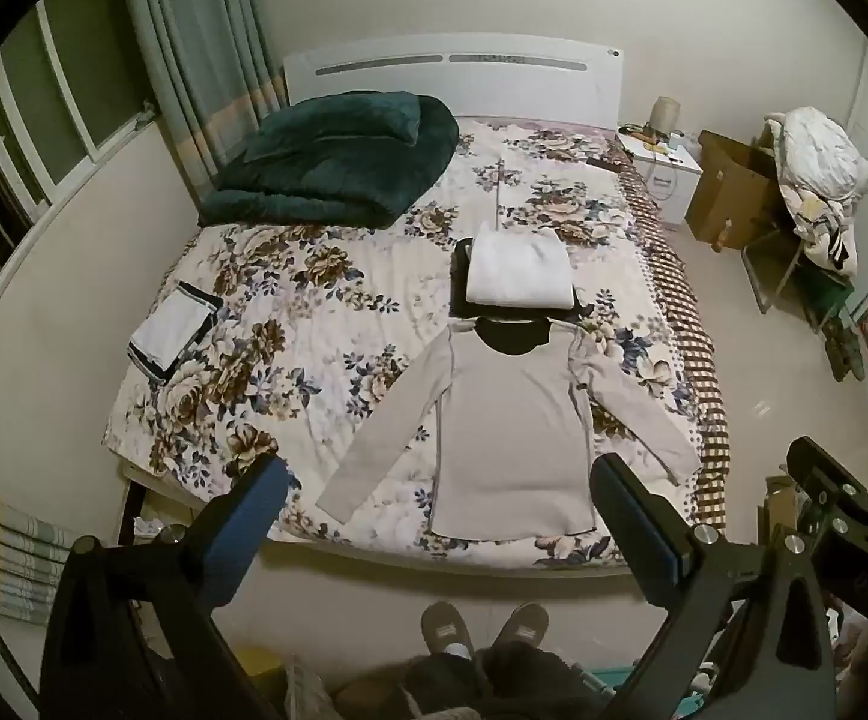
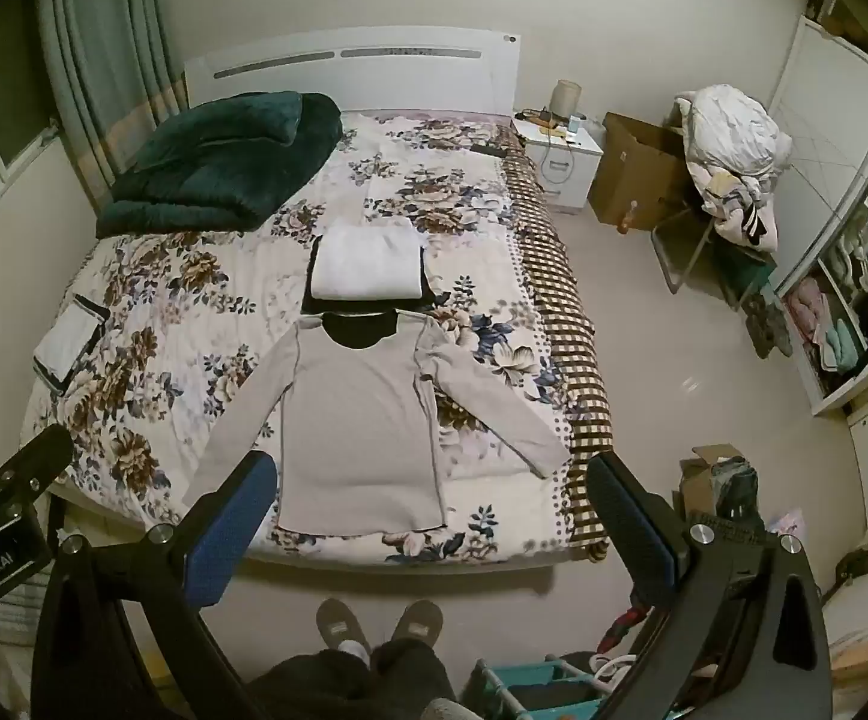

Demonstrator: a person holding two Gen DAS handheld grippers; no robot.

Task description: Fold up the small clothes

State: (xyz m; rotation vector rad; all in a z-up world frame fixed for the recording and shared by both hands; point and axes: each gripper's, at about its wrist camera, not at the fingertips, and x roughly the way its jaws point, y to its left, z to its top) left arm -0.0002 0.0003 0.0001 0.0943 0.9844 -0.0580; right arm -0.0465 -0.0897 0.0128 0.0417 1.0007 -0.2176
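Note:
A light grey long-sleeved shirt [image 1: 509,426] lies flat on the floral bed [image 1: 290,324], sleeves spread, hem toward me; it also shows in the right wrist view [image 2: 359,426]. Past its collar sits a folded white garment [image 1: 518,273] on a dark one; the same stack shows in the right wrist view [image 2: 368,270]. A folded white and dark piece [image 1: 173,333] lies at the bed's left edge. My left gripper [image 1: 440,516] is open and empty, held high above the bed's foot. My right gripper [image 2: 434,516] is open and empty, beside it.
A dark green duvet [image 1: 338,162] is piled at the bed's head, left. A white nightstand [image 2: 563,159], a cardboard box [image 2: 638,171] and a chair heaped with bedding [image 2: 728,144] stand right of the bed. An open wardrobe [image 2: 842,312] is far right. My slippered feet [image 2: 374,624] stand at the bed's foot.

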